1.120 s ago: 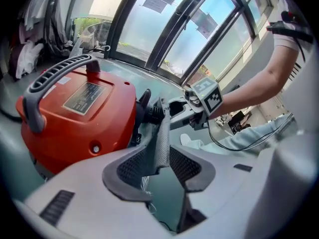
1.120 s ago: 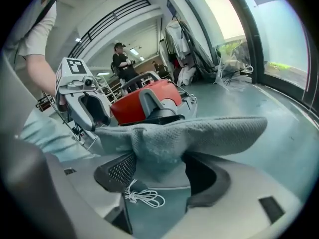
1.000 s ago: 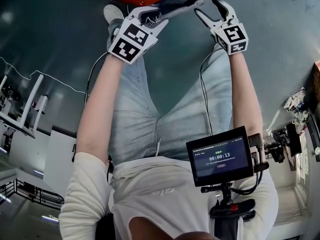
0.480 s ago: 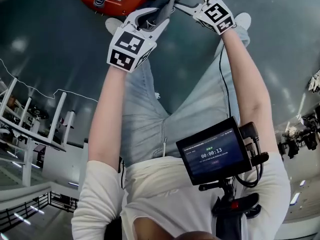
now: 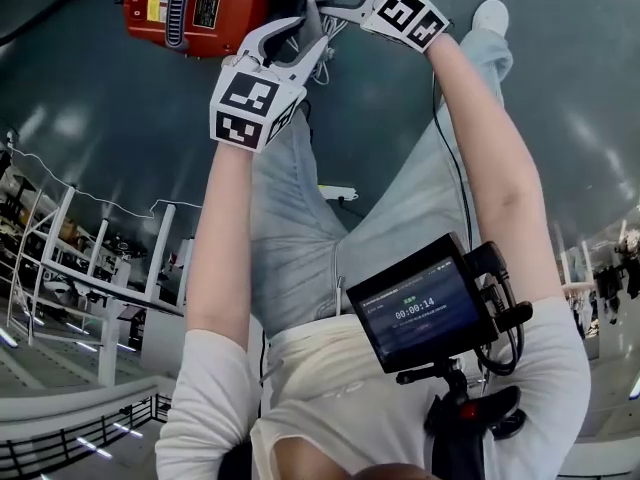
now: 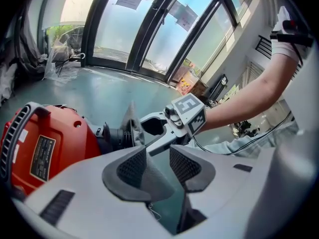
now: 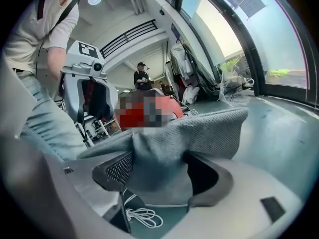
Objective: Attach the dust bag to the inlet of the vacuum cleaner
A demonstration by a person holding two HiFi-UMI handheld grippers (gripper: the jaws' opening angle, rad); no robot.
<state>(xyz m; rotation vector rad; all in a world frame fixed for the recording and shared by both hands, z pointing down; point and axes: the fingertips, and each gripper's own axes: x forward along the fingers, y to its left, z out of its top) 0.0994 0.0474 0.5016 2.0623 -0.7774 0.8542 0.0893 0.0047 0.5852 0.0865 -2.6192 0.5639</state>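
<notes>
The red vacuum cleaner lies on the floor at the top of the head view, its black inlet facing the grippers. The grey dust bag stands bunched at that inlet. My left gripper is open; a fold of the bag lies against one pad and floor shows beside the other. My right gripper faces it from the far side. Its jaws have just been opening, and the bag drapes loosely between and over them. A white cord hangs beneath.
The person's jeans-clad legs and a white shoe lie under the arms. A small monitor sits on a chest rig. White racks stand at left. Another person stands far behind, near tall windows.
Both grippers have risen and drawn in toward the vacuum's inlet. The bag, stretched flat between them a second ago, is now bunched. More of the red vacuum has come into view.
</notes>
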